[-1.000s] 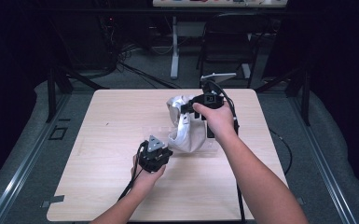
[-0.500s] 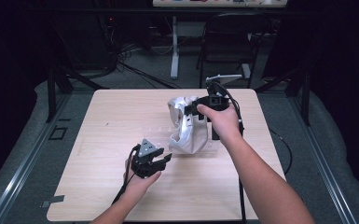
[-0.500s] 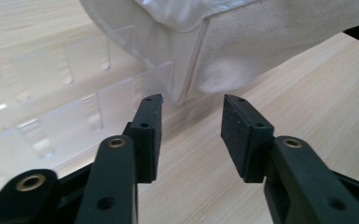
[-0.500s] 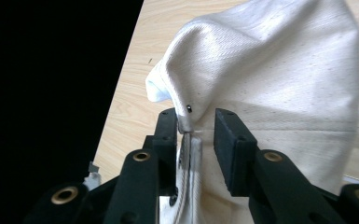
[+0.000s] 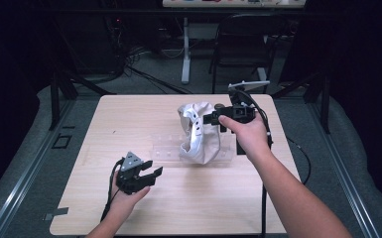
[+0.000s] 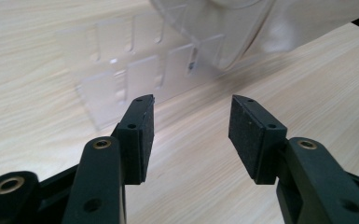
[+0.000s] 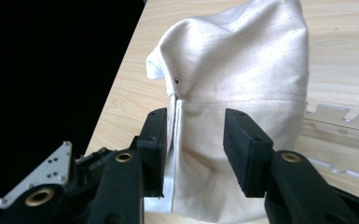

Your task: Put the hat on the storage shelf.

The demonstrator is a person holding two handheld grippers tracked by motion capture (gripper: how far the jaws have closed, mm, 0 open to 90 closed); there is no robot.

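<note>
Left claw [image 5: 149, 174] is held wide apart and empty above the desk [image 5: 104, 129], near one clear slotted rack [image 6: 121, 70]. Right claw [image 7: 193, 140] is seen spread wide around one white cloth bag [image 7: 242, 74], whose seam is caught in the right gripper view.

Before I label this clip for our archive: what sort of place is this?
Probably a lab or recording room, not a home: a bare wooden table on grey floor, tangled cables and a chair in the dark behind, and a person working handheld grippers.
</note>
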